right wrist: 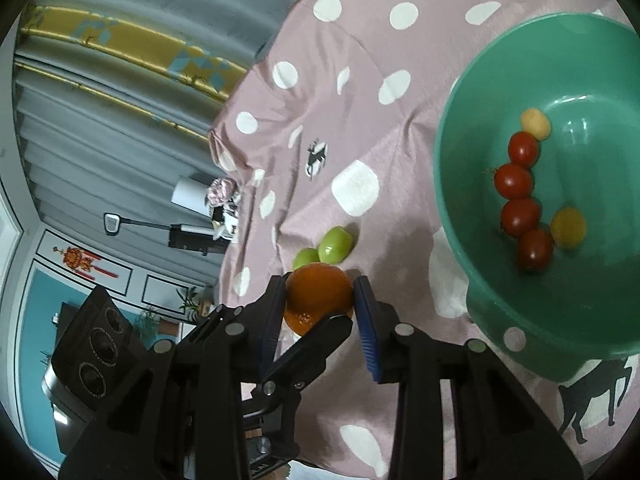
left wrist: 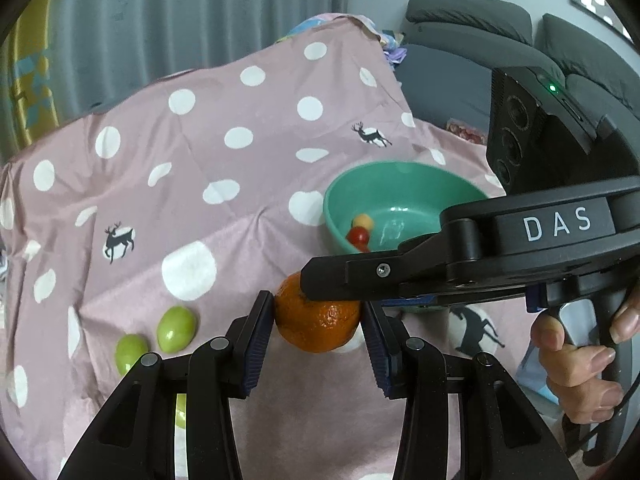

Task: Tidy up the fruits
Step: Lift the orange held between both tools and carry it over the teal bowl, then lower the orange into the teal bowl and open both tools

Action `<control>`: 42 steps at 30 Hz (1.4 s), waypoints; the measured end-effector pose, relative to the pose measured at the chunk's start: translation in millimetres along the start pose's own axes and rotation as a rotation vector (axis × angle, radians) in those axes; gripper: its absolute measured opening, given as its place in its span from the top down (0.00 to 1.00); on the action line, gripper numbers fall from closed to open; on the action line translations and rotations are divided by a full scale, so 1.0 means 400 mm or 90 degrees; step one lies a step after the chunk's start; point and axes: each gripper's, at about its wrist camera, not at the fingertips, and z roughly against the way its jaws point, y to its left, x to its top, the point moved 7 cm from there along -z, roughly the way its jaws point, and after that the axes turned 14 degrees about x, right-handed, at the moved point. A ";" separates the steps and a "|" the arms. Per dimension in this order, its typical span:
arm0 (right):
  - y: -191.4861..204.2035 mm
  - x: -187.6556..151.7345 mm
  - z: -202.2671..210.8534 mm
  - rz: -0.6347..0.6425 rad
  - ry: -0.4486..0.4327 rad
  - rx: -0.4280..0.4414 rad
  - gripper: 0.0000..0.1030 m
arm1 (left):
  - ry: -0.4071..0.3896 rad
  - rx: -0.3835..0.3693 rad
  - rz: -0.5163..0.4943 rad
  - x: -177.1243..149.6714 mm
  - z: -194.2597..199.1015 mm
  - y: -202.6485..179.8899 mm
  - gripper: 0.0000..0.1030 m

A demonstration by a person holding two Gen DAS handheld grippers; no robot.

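Left wrist view, held item: the left gripper (left wrist: 318, 330) is clamping the round orange mandarin (left wrist: 318, 316), one of its fingers (left wrist: 256, 344) pressing on each side.
Left wrist view, second tool: the right gripper (left wrist: 332, 284) is reaching in from the right, a person's hand (left wrist: 576, 360) on its handle, and one of its fingers is lying over the mandarin's top.
Left wrist view, surroundings: the teal plastic bowl (left wrist: 400, 184) is sitting just behind the mandarin on the pink polka-dot cloth (left wrist: 200, 140) covering the counter; two small green fruits (left wrist: 176, 328) are lying to the left.
Right wrist view, grip: the right gripper (right wrist: 320, 308) is narrowing onto the same mandarin (right wrist: 320, 292), its pads touching both sides.
Right wrist view, target: the bowl (right wrist: 500, 280) is holding red cherry tomatoes (right wrist: 520, 200) and yellow ones.
Technique: judged best, keep one firm grip, carry over the rim, release low.
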 end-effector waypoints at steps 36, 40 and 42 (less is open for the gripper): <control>-0.178 0.070 0.343 -0.061 -0.133 -0.102 0.64 | 0.010 -0.110 -0.077 0.099 -0.107 -0.364 0.57; -0.179 0.068 0.341 -0.058 -0.130 -0.109 0.64 | 0.015 -0.115 -0.073 0.095 -0.112 -0.362 0.57; -0.182 0.066 0.341 -0.059 -0.129 -0.115 0.64 | 0.017 -0.128 -0.068 0.092 -0.118 -0.358 0.57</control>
